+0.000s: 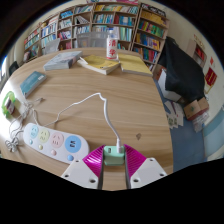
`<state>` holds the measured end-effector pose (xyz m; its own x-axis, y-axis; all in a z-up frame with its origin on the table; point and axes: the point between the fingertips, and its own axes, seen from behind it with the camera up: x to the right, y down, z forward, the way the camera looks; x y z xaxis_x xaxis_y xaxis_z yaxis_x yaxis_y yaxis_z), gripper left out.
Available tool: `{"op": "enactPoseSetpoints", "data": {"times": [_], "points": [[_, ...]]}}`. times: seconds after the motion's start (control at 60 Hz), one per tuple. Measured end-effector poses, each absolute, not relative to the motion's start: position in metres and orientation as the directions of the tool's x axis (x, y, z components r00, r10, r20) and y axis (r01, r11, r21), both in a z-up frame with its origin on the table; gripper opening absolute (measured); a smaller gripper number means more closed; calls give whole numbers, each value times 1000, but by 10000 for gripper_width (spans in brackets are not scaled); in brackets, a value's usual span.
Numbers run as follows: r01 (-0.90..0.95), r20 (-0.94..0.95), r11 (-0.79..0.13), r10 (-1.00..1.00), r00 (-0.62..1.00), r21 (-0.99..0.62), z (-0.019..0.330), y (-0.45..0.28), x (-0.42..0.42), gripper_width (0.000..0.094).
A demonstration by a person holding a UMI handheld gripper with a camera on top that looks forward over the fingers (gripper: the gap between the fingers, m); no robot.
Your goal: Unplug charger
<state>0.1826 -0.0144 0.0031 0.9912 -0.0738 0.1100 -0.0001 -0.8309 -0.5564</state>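
Library room, bookshelves [95, 25] behind | wooden counter [110, 105] carries power strip [48, 141] | charger [114, 153] with white cable [75, 106] sits between pads, apparently already off the strip | claw [114, 160] appears clamped on charger, presumably to pull it away.

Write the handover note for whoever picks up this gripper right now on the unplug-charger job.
Gripper: fingers either side of the green-and-white charger, pads close against it; a firm grip cannot be confirmed.
Power strip: lies flat on the wooden table, just beside the fingers.
White cable: runs across the table away from the strip.
Whether the charger is still seated in a socket cannot be told from here.
Left: check the grip, pull the charger straight clear of the strip if still seated, then set it down.
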Motion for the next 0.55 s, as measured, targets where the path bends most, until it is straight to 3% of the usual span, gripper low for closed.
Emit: {"op": "enactPoseSetpoints", "data": {"times": [0.1,0.133,0.2,0.317,0.55], "points": [[18,94,-846,-39,995,-533,-2,-5,180,389],[12,80,-846,-36,996,-534,-2,-2,179,463],[-10,43,-834,-40,998,-551,1,2,178,710],[-36,23,-814,-60,998,-580,10,1,187,854],[-103,-46,-782,-95,994,-614,45,-39,203,850]]}}
